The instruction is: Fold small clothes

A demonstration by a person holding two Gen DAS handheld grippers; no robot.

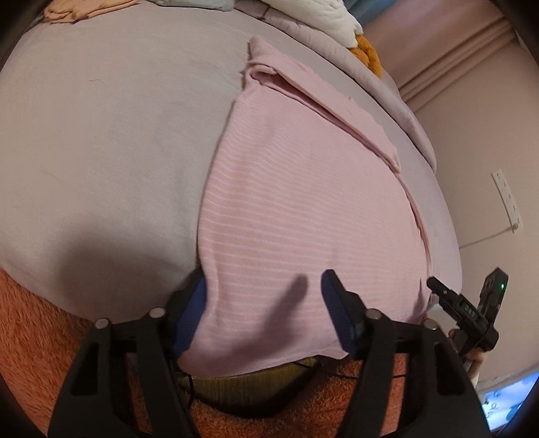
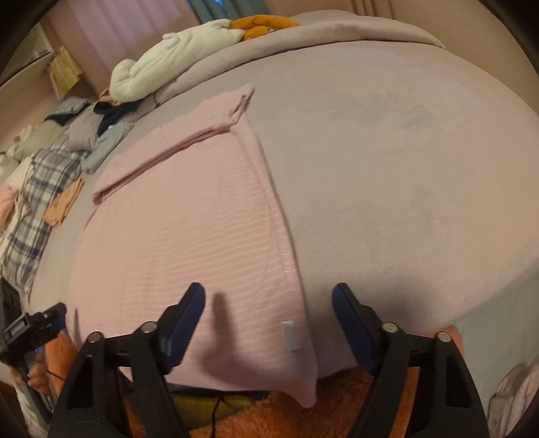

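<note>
A pink ribbed garment [image 1: 286, 202] [image 2: 188, 229] lies flat on the grey bed sheet [image 1: 101, 134] [image 2: 387, 168], its sleeve folded across the far end. Its near hem hangs over the bed's front edge. My left gripper [image 1: 264, 296] is open astride the hem's left corner, and the cloth edge overlaps the left finger [image 1: 192, 303]. My right gripper [image 2: 269, 310] is open over the hem's right corner, near a white label [image 2: 289, 337]. Neither gripper's pads press on the cloth. Each view shows the other gripper [image 1: 465, 310] [image 2: 30, 330] at its edge.
A heap of other clothes, among them a plaid one [image 2: 30, 209], lies at the left of the bed. A white padded item [image 2: 168, 57] and an orange one [image 2: 259, 25] sit at the far end. An orange fuzzy cover [image 1: 33, 320] hangs below the front edge.
</note>
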